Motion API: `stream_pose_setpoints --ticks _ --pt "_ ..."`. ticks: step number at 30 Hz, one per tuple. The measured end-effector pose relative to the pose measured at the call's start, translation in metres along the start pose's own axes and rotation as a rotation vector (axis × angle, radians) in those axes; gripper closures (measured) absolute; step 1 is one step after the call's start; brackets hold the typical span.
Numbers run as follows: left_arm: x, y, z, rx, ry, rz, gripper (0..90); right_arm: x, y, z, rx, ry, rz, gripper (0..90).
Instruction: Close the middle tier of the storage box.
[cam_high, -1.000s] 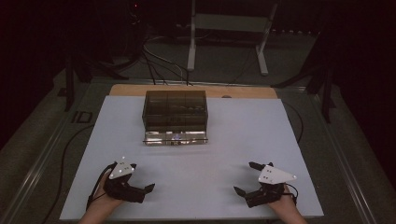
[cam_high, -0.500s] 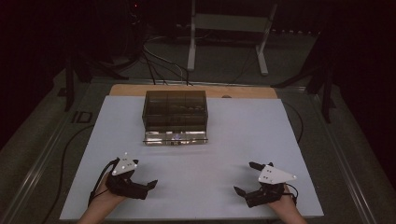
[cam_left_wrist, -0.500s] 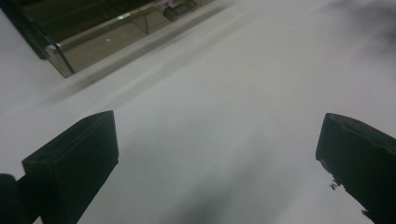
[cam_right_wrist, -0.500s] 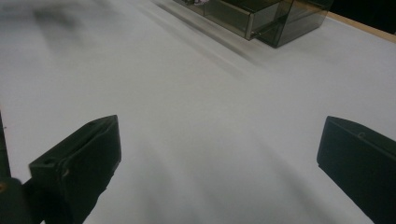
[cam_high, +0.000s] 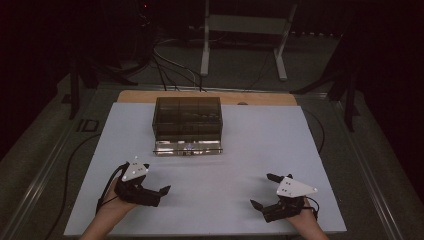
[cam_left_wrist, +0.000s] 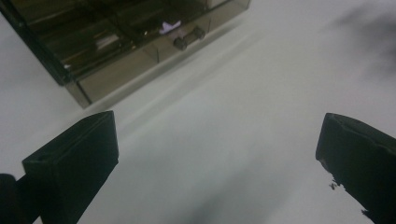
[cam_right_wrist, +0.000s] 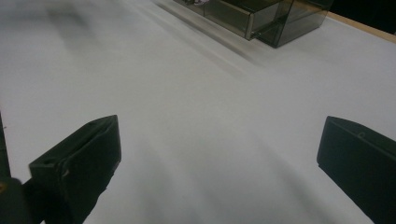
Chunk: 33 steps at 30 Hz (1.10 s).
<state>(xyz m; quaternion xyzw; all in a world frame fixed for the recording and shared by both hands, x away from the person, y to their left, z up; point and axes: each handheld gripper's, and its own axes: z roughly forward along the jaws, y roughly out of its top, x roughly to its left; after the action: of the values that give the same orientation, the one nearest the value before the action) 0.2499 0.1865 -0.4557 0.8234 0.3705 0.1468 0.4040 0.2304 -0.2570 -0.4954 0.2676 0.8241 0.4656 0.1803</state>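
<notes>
So the smoked plastic drawer box (cam_high: 187, 125) sits well ahead of both my tongs, between them but far up the white table (cam_high: 260, 145), and its bottom drawer (cam_high: 188, 147) looks pulled out a bit. My left tongs (cam_high: 160, 191) are spread wide, holding nothing, with the drawer knob (cam_left_wrist: 189, 38) up ahead of them. My right tongs (cam_high: 264, 191) are spread wide too, empty, low over bare table.

Smoky translucent plastic drawer box (cam_high: 187, 120), rectangular, upright, near table's far edge, centred slightly left. Bottom drawer (cam_high: 188, 147) pulled partly out toward near edge; small dark knob (cam_left_wrist: 188, 38) on front.
</notes>
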Motion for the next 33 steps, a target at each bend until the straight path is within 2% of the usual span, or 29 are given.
stream_pose_setpoints --ticks 5,18,22,26,33 --pt "-0.002 0.008 0.004 0.002 0.012 0.034 0.0 0.000 0.000 0.000 0.001 0.001 0.000 0.4" --pt "-0.007 0.022 0.022 0.015 0.031 0.017 0.0 0.000 0.000 0.000 -0.001 0.004 0.001 0.4" --pt "-0.009 0.024 0.030 0.020 0.039 0.017 0.0 0.000 0.000 0.000 -0.001 0.005 0.000 0.3" --pt "-0.010 0.024 0.037 0.032 0.065 0.017 0.0 0.000 0.000 0.000 -0.001 0.005 0.002 0.4" --pt "-0.012 0.024 0.050 0.048 0.078 -0.001 0.0 0.000 0.000 0.000 -0.001 0.006 0.002 0.3"
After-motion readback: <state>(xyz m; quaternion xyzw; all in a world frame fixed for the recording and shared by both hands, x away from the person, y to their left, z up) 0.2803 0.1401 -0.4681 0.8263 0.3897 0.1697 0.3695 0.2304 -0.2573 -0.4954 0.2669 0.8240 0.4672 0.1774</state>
